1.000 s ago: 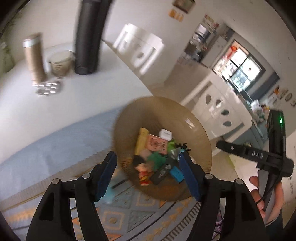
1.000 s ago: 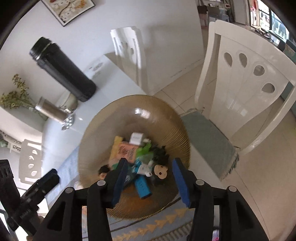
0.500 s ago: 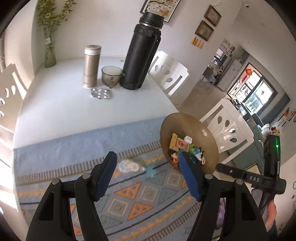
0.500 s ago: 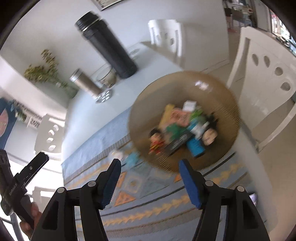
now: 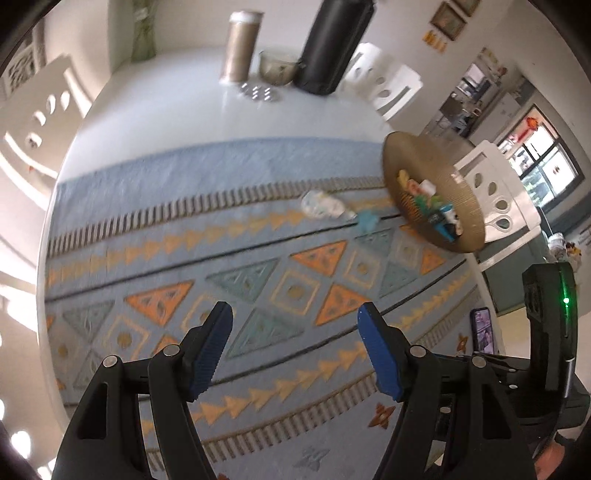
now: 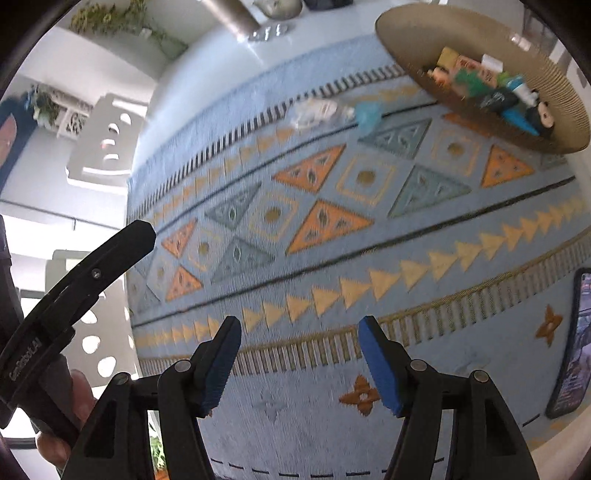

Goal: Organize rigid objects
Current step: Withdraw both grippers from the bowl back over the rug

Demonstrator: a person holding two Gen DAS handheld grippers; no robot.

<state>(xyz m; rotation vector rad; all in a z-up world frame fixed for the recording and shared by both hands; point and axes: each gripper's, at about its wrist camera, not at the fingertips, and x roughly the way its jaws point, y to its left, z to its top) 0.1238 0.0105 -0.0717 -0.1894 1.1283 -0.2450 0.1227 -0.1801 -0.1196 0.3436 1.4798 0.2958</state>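
A ribbed brown bowl sits at the far right of the patterned blue mat, holding several small toys and blocks. On the mat just left of it lie a white crumpled item and a small light-blue piece. My left gripper hovers open over the mat's near part with nothing between its pads. My right gripper is open and empty too, above the mat's near border. Each view shows the other gripper's body at its edge.
A phone lies at the mat's near right corner. A black thermos, a tan flask, a glass cup and a small silver dish stand at the table's far side. White chairs surround the table.
Both grippers have pulled back from above the bowl toward the near side of the mat, so the bowl now sits far off at the right. The right jaws stand wider than a second ago.
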